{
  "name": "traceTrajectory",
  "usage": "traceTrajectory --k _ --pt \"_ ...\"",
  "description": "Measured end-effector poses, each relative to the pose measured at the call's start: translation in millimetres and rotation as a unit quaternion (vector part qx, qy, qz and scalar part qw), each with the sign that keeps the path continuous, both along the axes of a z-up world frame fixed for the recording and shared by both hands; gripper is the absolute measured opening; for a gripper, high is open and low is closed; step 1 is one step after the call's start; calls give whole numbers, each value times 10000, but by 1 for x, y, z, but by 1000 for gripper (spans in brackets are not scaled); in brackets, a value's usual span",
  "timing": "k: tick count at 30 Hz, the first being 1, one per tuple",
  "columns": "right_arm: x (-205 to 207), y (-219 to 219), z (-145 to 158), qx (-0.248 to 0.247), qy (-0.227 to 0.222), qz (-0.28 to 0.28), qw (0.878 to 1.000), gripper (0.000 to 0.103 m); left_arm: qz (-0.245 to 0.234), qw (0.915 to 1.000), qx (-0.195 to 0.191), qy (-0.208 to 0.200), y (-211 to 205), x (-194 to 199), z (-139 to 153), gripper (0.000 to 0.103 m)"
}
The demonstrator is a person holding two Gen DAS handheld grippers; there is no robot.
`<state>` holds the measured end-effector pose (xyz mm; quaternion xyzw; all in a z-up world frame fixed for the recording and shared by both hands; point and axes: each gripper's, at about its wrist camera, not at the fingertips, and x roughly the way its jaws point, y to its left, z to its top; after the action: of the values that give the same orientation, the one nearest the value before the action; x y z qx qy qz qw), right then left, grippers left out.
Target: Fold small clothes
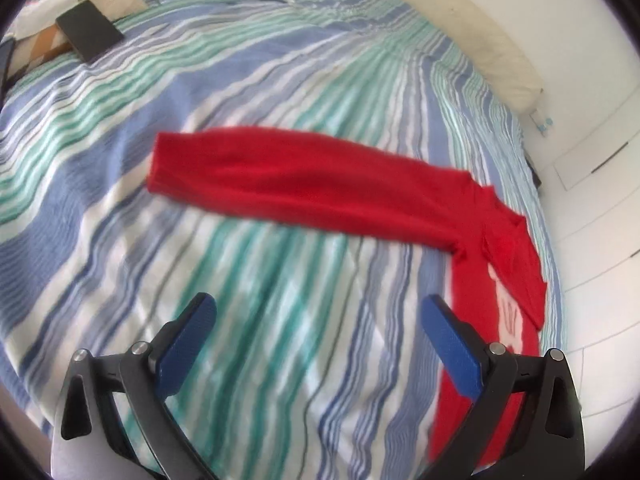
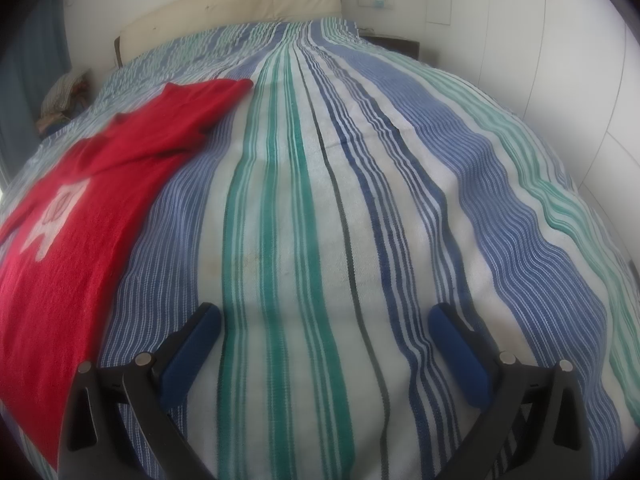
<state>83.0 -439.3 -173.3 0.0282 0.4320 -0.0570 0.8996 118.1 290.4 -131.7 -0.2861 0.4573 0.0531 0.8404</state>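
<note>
A small red sweater (image 1: pixel 320 184) lies flat on the striped bedspread (image 1: pixel 260 300). In the left wrist view one long sleeve stretches to the left and the body runs down the right side behind my right finger. In the right wrist view the sweater (image 2: pixel 80 208) lies at the left, front up, with a white figure (image 2: pixel 56 216) on its chest and a sleeve reaching toward the headboard. My left gripper (image 1: pixel 319 306) is open and empty above the bedspread, beside the sweater's body. My right gripper (image 2: pixel 325 316) is open and empty over bare bedspread, to the right of the sweater.
A dark flat rectangular object (image 1: pixel 89 30) lies on a patterned pillow (image 1: pixel 60 20) at the far left. A cream headboard (image 2: pixel 240 4) stands at the bed's far end. White wardrobe doors (image 2: pixel 560 60) line the right side. A nightstand (image 2: pixel 392 44) stands beside the headboard.
</note>
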Motion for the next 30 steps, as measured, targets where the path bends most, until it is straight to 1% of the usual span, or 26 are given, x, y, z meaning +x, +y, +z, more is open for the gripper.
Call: traceTrajectory --k 2,3,4,6,7,8,9,11,12,13,14,15,16,18,21,23,25,27,30 --pt "0 0 0 -1 -1 -1 10000 102 439 9989 91 163 43 14 1 101" --pt "0 0 0 -3 -1 -1 10000 102 535 9982 84 246 60 22 -1 101" --pt "0 0 0 -6 -1 -1 10000 102 607 9975 114 357 74 31 -4 101" --pt "0 0 0 -17 0 -4 10000 102 601 9962 180 599 91 48 -13 100" --pt "0 0 0 -24 1 -5 10000 102 606 9953 213 719 97 55 -19 98" --pt "1 0 0 -30 2 -5 10000 102 637 9944 213 821 102 61 -25 93" --pt "1 -1 0 -35 3 -6 10000 102 682 9935 129 902 106 68 -31 90" --pt "1 -1 0 -45 3 -9 10000 102 745 9924 -145 974 108 72 -44 75" --pt "1 -2 0 -49 4 -10 10000 102 743 9920 -214 993 106 74 -48 70" --pt "1 -1 0 -56 4 -12 10000 102 686 9925 -210 986 102 76 -50 54" --pt "2 -2 0 -61 5 -12 10000 102 565 9933 -173 989 96 79 -49 23" --pt "2 -2 0 -64 5 -13 10000 102 427 9937 -104 1027 90 82 -46 6" --pt "2 -1 0 -66 3 -14 10000 102 315 9941 15 1034 86 86 -38 4" --pt "1 -1 0 -64 4 -14 10000 102 54 9960 327 828 71 93 -11 3" --pt "1 0 0 -69 6 -16 10000 102 -522 9955 700 375 32 109 48 3" --pt "2 0 0 -80 11 -16 10000 103 -985 9919 807 28 -6 126 89 3" --pt "3 -1 0 -103 21 -19 9999 103 -1475 9847 881 -303 -53 144 125 3" --pt "4 0 -1 -122 29 -23 9999 103 -1971 9744 892 -616 -106 161 155 3" --pt "5 0 0 -113 30 -23 9999 103 -2649 9567 718 -972 -188 184 184 3"
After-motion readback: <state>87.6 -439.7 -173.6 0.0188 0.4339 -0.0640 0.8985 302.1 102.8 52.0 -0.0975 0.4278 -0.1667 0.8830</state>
